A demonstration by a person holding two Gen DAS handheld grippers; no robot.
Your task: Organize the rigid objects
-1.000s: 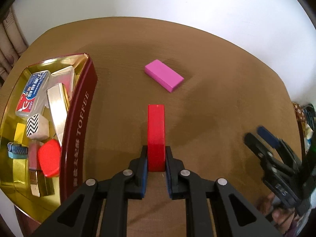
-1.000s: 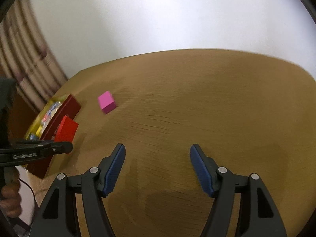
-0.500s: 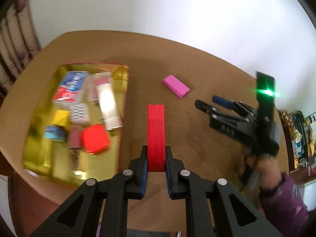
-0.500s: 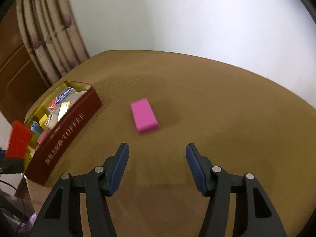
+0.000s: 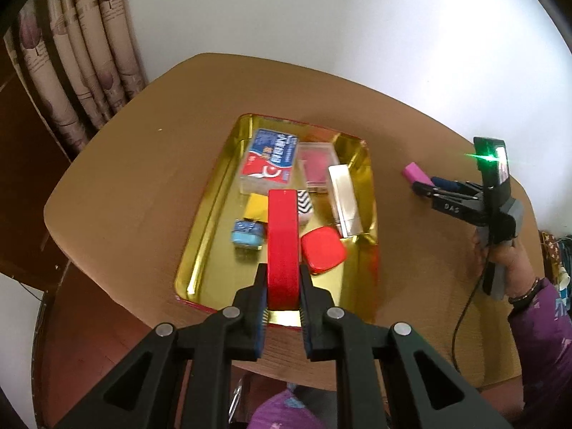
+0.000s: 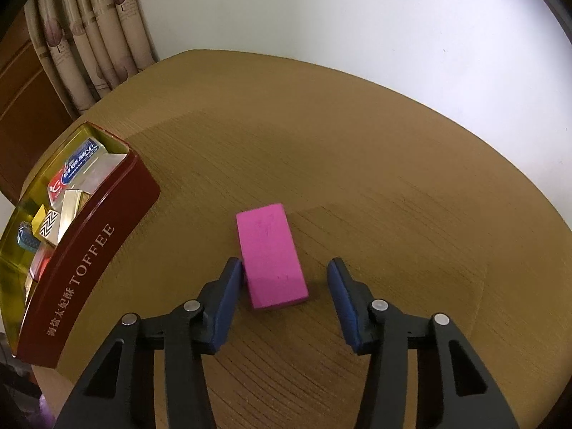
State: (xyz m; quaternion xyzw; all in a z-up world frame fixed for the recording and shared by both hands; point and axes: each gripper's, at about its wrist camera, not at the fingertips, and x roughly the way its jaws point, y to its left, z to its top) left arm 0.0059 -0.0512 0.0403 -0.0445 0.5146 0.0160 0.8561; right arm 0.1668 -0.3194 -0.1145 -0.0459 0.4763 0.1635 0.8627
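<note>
Left gripper (image 5: 282, 295) clamps the red block (image 5: 283, 246), now held above the gold tin (image 5: 211, 221) (a second ago it was over bare table (image 5: 143, 164) beside the tin). Right gripper (image 6: 282, 286), then over bare wood, now straddles the pink block (image 6: 270, 255) lying flat on the table; its jaws are closing, left pad just beside the block, right pad apart.

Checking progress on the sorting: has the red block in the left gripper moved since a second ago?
Yes. The red block, clamped in the left gripper, was over bare table beside the toffee tin; now it hangs above the tin's contents.
</note>
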